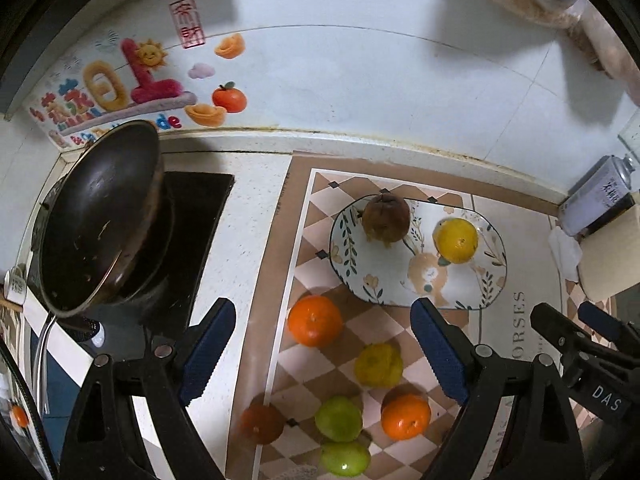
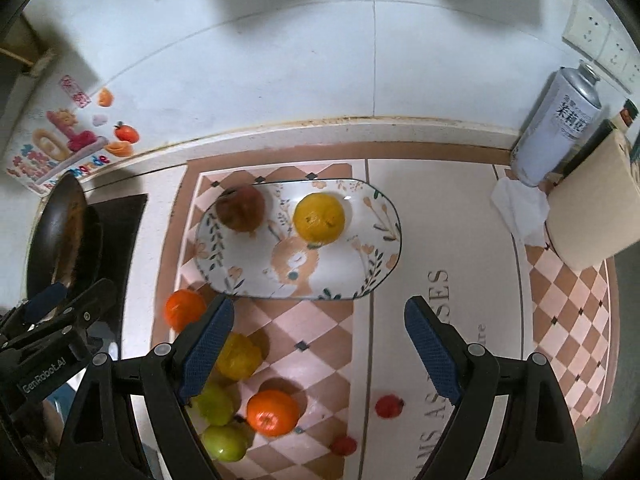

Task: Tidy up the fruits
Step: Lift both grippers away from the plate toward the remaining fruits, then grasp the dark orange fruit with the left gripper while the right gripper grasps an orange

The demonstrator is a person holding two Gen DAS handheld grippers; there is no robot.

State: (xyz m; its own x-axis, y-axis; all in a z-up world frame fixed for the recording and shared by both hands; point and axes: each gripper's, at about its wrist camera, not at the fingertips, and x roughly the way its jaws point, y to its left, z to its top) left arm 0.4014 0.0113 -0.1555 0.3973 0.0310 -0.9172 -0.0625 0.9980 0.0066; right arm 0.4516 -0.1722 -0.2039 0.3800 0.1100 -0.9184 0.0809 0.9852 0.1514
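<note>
A white tiled wall [image 2: 280, 60], shadowed along its top and decorated at left with bright cartoon stickers [image 1: 120, 84], backs a pale speckled surface [image 1: 248, 240] in a home kitchen. Over the surface lies a checkered mat [image 2: 320, 340] in pink, brown and cream with printed lettering. At left, a dark frying pan [image 1: 96, 220] tilts on a black cooktop [image 1: 200, 208]; at right stand a cream-coloured board [image 2: 592, 216], a silver spray can [image 2: 556, 128] and a crumpled white tissue [image 2: 520, 208], with wall sockets [image 2: 596, 36] above.

An oval floral plate [image 2: 372, 264] sits on the mat near the wall, holding a brown-red fruit [image 2: 240, 208] and a yellow citrus [image 2: 319, 218], apart from each other. Nearer the cameras, loose on the mat, lie two oranges [image 1: 315, 320] [image 1: 405, 416], a yellow fruit [image 1: 378, 365], two green fruits [image 1: 338, 419] touching each other, a dark red fruit [image 1: 262, 423] and two small red fruits [image 2: 389, 406].

The left gripper [image 1: 323, 352] hovers above the loose fruit, jaws spread wide and empty. The right gripper [image 2: 319, 354] hangs over the mat just short of the plate, jaws likewise wide apart and holding nothing; its left finger hides part of the yellow and green fruits.
</note>
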